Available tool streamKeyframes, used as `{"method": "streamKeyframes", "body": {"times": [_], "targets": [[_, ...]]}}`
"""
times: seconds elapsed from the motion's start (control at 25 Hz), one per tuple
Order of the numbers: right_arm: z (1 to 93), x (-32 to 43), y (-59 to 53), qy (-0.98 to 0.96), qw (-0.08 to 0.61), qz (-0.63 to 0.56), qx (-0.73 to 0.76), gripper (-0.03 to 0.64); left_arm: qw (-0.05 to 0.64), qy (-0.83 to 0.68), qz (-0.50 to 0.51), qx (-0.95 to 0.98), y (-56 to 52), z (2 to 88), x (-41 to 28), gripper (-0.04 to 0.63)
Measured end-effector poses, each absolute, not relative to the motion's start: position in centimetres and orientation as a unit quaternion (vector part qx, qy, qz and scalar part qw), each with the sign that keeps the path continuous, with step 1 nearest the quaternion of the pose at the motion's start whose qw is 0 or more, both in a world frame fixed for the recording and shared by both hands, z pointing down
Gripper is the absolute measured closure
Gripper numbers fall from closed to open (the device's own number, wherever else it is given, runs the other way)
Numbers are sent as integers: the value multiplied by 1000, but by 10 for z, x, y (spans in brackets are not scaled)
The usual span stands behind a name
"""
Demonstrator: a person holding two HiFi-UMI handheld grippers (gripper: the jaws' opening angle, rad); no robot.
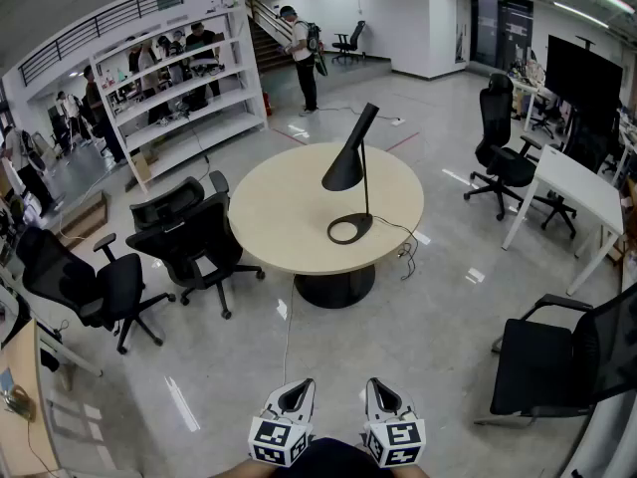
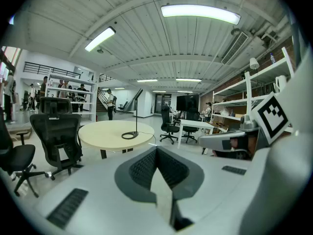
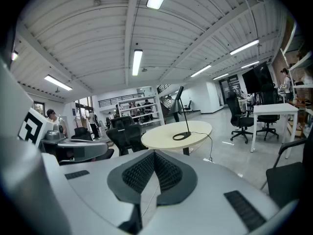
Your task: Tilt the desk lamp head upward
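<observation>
Head view: black desk lamp (image 1: 350,167) upright on round desk (image 1: 289,217), shade angled down, ring base near right edge. Left tongs (image 1: 296,396) and right tongs (image 1: 383,396) at frame bottom, well apart from desk, with square markers on cubes.

Left gripper view: left tongs (image 2: 156,150) pressed together, nothing between. Desk lamp (image 2: 135,112) far ahead.

Right gripper view: right tongs (image 3: 154,153) pressed together, nothing between. Desk lamp (image 3: 182,112) far ahead on desk.

On the round table (image 1: 284,207) the desk lamp (image 1: 347,170); office chairs (image 1: 194,235) to its left, desk (image 1: 577,185) right.
</observation>
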State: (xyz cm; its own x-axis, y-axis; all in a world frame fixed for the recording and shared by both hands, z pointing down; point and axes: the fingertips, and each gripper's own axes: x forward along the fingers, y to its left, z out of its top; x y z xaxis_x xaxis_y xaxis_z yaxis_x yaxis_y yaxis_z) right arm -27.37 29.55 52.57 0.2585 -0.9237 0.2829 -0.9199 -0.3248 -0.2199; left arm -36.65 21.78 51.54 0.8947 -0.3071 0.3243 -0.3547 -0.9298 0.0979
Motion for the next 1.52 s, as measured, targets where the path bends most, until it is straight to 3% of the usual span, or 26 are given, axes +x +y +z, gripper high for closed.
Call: {"method": "streamKeyframes", "body": {"times": [0.8,1.52], "targets": [[556,-194,316,562,-8,-198,-803,607,91,-137,174,971,237,551,-276,549],[542,-68,135,532,-73,-207,-818,607,134,-98,129,978,41,539,-134,551]]}}
